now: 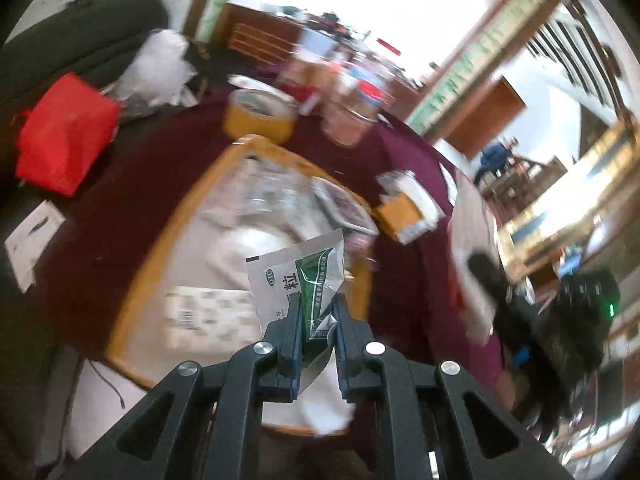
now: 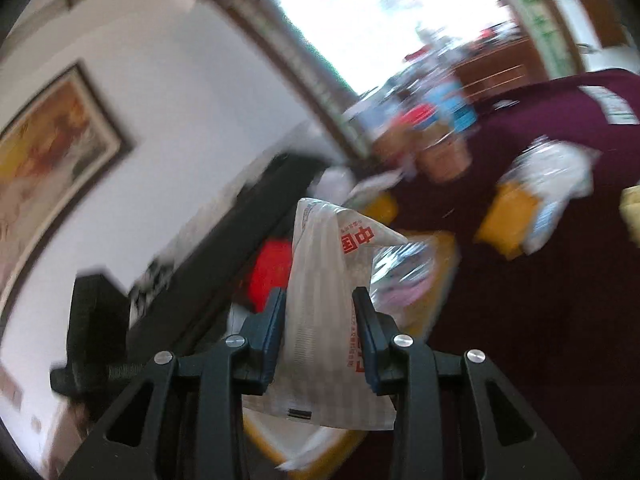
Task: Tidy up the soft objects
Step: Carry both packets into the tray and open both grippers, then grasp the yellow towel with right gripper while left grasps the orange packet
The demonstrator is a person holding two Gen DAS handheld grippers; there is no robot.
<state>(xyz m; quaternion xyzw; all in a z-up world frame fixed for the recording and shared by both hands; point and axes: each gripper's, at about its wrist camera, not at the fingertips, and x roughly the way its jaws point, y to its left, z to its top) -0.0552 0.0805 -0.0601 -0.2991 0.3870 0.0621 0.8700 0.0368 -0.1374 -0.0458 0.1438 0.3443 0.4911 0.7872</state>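
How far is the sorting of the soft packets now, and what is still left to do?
Partly done, by the look of it. Done: several packets already lie in the tray, though blur hides how many. In hand: the left claw grips a green sachet, and the right claw grips a white pouch; both are above the tray. Left: set these two down, then perhaps the yellow pack on the tablecloth.

A round table under a dark maroon cloth (image 1: 132,184) filled the middle of the room. Behind it a bright, washed-out window (image 1: 360,8) glared above a low brown wooden cabinet (image 1: 260,36). A framed painting in orange and yellow tones (image 2: 52,160) hung on the white wall (image 2: 168,80). A dark green sofa (image 1: 80,36) stood beside the table.
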